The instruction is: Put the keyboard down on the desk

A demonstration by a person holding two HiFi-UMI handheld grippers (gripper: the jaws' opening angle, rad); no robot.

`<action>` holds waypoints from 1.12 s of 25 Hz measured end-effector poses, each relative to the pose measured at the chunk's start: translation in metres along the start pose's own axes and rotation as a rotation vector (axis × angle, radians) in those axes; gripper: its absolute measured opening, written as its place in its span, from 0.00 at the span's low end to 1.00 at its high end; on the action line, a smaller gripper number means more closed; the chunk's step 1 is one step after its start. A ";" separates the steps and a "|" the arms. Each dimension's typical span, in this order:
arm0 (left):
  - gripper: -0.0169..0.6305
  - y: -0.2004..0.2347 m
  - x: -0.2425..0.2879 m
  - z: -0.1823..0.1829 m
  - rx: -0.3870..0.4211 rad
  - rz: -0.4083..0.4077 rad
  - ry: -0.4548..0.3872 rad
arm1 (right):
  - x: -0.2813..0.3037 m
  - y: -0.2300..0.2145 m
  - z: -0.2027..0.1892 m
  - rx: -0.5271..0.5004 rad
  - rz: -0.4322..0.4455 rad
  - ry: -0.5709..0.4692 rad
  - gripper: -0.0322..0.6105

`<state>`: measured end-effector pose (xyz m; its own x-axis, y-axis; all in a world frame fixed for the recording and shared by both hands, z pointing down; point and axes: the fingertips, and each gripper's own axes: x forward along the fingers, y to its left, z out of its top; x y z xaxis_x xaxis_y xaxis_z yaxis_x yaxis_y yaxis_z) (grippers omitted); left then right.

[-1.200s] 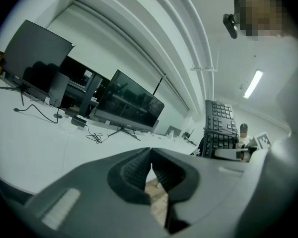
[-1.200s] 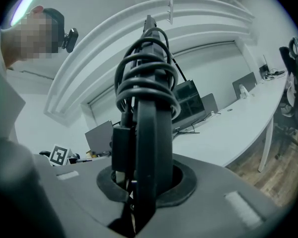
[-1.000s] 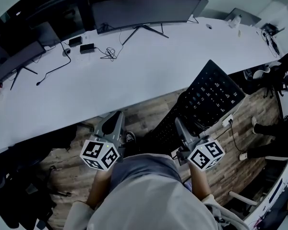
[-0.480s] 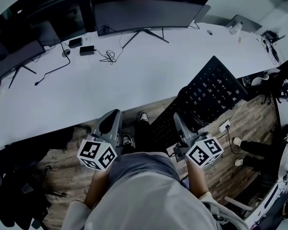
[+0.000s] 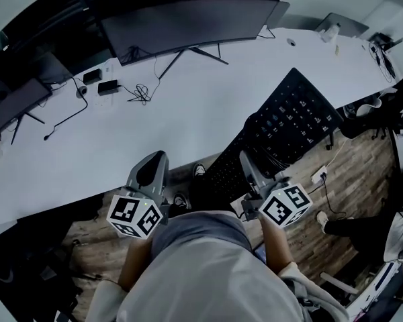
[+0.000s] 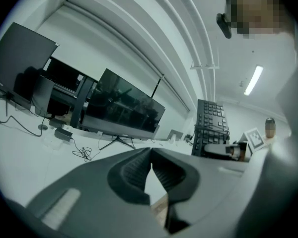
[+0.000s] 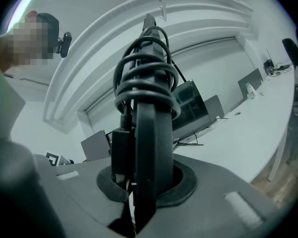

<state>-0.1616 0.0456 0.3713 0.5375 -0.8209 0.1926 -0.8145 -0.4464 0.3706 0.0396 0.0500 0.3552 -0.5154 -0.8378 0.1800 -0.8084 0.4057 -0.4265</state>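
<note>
**Keyboard carried up to the desk, not yet set down**

I have closed on the desk (image 5: 188, 106) over the last second. Its near edge now sits nearer both grippers than it did, and less wooden floor (image 5: 322, 220) shows on my side of that edge.

The right gripper (image 5: 245, 170) is clamped on the near end of the keyboard (image 5: 289, 123). In the right gripper view the jaws pinch the board's thin edge, with its cable (image 7: 141, 90) coiled around the body just beyond them. The keyboard stands tilted up on its long side. Its gripped end is short of the desk's near edge. Its far end, which a second ago hung mostly over floor, now reaches in over the white top but stays clear of it.

The left gripper (image 5: 154, 166) hangs just short of the desk's near edge with its jaws drawn together on nothing.

By my reading the approach is nearly done and the lowering has not begun. I would carry the board further in over the bare stretch of desk, well short of the monitor (image 5: 181, 19) at the desk's far side. Then I would roll it flat, keys up, before letting go. The loose cable coil could snag or slip off as it tips.
</note>
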 end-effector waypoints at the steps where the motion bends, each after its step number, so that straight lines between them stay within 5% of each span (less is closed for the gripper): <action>1: 0.03 -0.001 0.012 0.005 -0.007 0.002 0.011 | 0.006 -0.009 0.008 0.010 -0.003 0.008 0.16; 19: 0.03 -0.006 0.168 0.025 0.020 0.029 0.065 | 0.093 -0.137 0.060 0.141 0.043 0.027 0.16; 28: 0.03 0.005 0.194 0.021 0.016 0.100 0.065 | 0.133 -0.169 0.052 0.213 0.080 0.053 0.16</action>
<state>-0.0655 -0.1235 0.3914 0.4660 -0.8371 0.2864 -0.8678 -0.3694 0.3324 0.1225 -0.1491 0.4049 -0.5941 -0.7834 0.1825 -0.6892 0.3786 -0.6178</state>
